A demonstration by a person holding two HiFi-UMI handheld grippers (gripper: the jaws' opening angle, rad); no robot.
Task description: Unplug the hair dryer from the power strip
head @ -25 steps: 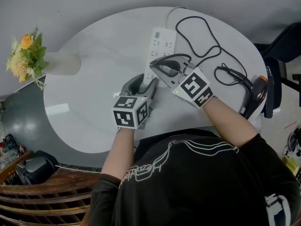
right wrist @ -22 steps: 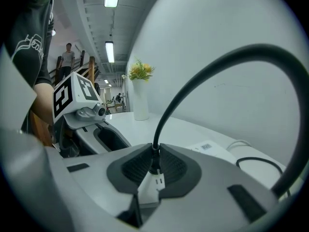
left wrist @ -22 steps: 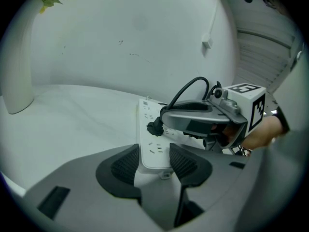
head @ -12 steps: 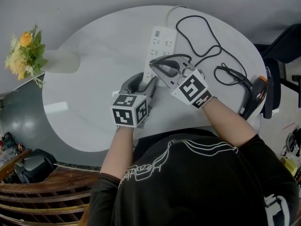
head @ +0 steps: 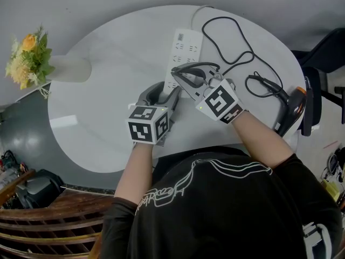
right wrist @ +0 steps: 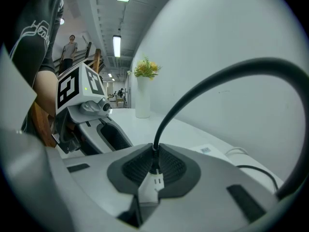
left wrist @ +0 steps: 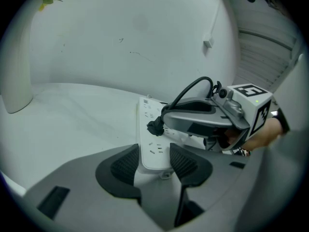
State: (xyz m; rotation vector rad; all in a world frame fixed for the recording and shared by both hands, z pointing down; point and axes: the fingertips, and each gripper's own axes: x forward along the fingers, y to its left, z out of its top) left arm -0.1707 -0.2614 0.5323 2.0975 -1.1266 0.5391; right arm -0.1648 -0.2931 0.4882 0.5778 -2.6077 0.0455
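A white power strip (head: 186,48) lies on the white oval table (head: 102,112). My left gripper (head: 164,94) is shut on the strip's near end (left wrist: 152,141), one pad on each long side. My right gripper (head: 176,73) reaches in from the right and is shut on the black plug (left wrist: 155,127), which sits on the strip's face. In the right gripper view the pads (right wrist: 171,168) pinch the plug, and the cord arcs up and away. The black cord (head: 233,43) loops across the table to the hair dryer (head: 290,109) at the right edge.
A white vase (head: 70,70) with yellow flowers (head: 28,63) stands at the table's left edge. A dark chair (head: 326,50) is beyond the right edge. A wooden railing (head: 48,231) runs at the lower left. The strip's own white cord (head: 197,14) leaves at the far edge.
The right gripper has rolled slightly about its own line while staying on the plug. The left gripper and the power strip have not moved.
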